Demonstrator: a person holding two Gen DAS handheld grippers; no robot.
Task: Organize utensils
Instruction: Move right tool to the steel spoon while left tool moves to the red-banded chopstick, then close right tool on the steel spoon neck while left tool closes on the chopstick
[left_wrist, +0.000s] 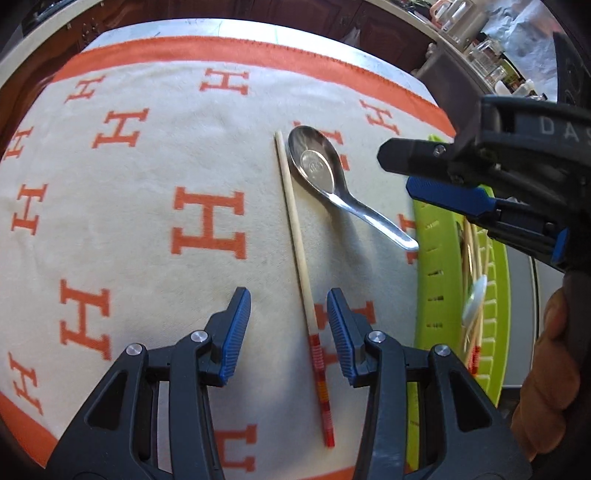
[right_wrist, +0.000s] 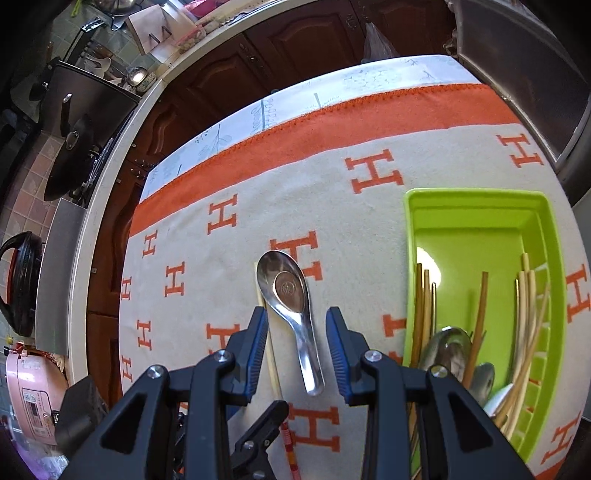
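The cream blanket (left_wrist: 147, 177) covering the surface carries repeated orange "H" letters and an orange border. On the body of the right gripper (left_wrist: 400, 166), seen from the left wrist camera, the letters "DAS" can be read; the rest is cut off at the frame edge.

A lime-green tray (right_wrist: 480, 199) sits on the blanket at the right. It holds several pale and brown chopsticks, at least one metal spoon and a white spoon, all lying lengthwise toward its near end.

Outside the tray, a metal spoon (right_wrist: 291, 310) lies bowl-up on the blanket, its handle tip close to the tray's left wall. Just left of it lies a single chopstick (left_wrist: 299, 251), pale with a red and orange patterned end.

The left gripper (left_wrist: 290, 328) has its jaws apart, with the chopstick's patterned end lying between them, nearer the right jaw and not clamped. The right gripper's jaws are also apart, straddling the spoon's handle from above without gripping it.
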